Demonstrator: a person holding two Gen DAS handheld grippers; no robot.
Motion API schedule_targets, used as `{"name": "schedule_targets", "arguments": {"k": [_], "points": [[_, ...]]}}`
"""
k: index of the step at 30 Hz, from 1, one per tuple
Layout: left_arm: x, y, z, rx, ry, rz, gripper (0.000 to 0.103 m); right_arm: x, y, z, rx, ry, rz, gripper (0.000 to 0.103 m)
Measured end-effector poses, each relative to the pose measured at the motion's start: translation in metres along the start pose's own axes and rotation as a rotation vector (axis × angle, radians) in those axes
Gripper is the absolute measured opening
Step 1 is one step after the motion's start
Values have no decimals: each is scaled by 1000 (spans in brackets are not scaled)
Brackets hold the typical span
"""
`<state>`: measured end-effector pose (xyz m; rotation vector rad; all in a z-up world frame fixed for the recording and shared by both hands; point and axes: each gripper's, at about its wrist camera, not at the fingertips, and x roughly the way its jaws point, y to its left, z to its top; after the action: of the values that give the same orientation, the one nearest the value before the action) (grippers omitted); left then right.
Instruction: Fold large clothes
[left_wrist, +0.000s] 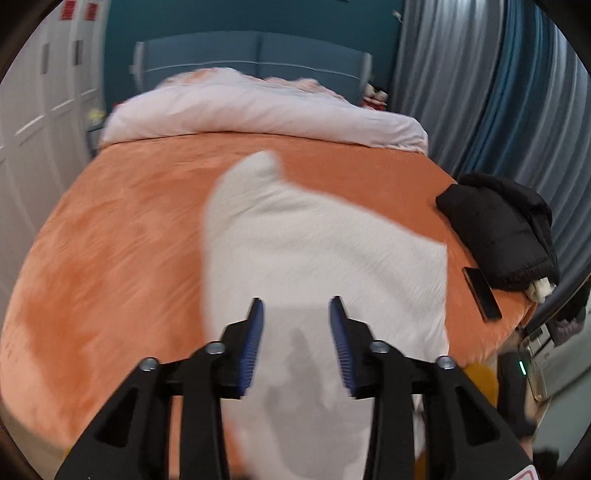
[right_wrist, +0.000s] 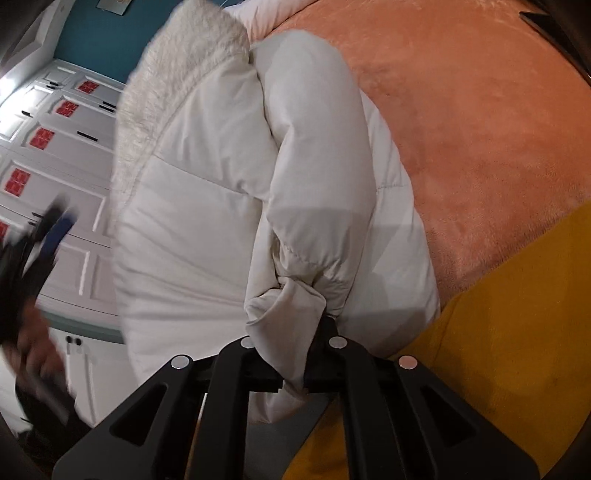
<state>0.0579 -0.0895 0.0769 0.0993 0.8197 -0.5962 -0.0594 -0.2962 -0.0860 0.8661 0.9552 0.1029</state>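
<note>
A large white puffer coat (left_wrist: 314, 240) lies spread on the orange bed cover (left_wrist: 122, 229). My left gripper (left_wrist: 297, 306) is open and empty, held above the coat's near part. In the right wrist view the coat (right_wrist: 207, 192) shows its fur-trimmed hood (right_wrist: 177, 74) and a padded sleeve (right_wrist: 314, 155). My right gripper (right_wrist: 291, 332) is shut on the bunched end of that sleeve; its fingertips are hidden in the fabric. The left gripper (right_wrist: 48, 229) shows blurred at the left edge of that view.
A black jacket (left_wrist: 502, 229) and a dark phone (left_wrist: 482, 293) lie at the bed's right edge. A rolled pink duvet (left_wrist: 258, 110) lies by the headboard. A yellow cloth (right_wrist: 498, 332) lies at the bed's near edge. White wardrobes (right_wrist: 62, 155) stand at the left, curtains (left_wrist: 498, 92) at the right.
</note>
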Motion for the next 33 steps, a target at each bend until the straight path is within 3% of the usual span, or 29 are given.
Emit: {"name": "schedule_targets", "arguments": {"k": [3, 8, 11, 13, 16, 18, 20, 26, 33], "points": [[58, -18, 25, -19, 94, -45, 38, -18, 0, 0, 14, -10, 60, 11], [108, -39, 27, 39, 112, 67, 37, -68, 2, 8, 21, -76, 117, 18], [123, -36, 24, 18, 120, 83, 38, -91, 8, 35, 6, -148, 109, 22], [127, -35, 21, 12, 123, 93, 39, -95, 6, 53, 29, -202, 150, 25], [133, -40, 19, 31, 125, 121, 39, -83, -2, 88, 90, -227, 85, 26], [139, -43, 17, 41, 124, 136, 39, -63, -8, 106, 118, -209, 11, 26], [148, -42, 17, 48, 124, 147, 39, -42, -13, 116, 143, -166, -5, 26], [160, -41, 13, 51, 124, 162, 40, 7, -11, 118, 79, -116, -133, 25], [168, -43, 9, 67, 116, 175, 41, 25, -18, 108, 88, -88, -155, 22]]}}
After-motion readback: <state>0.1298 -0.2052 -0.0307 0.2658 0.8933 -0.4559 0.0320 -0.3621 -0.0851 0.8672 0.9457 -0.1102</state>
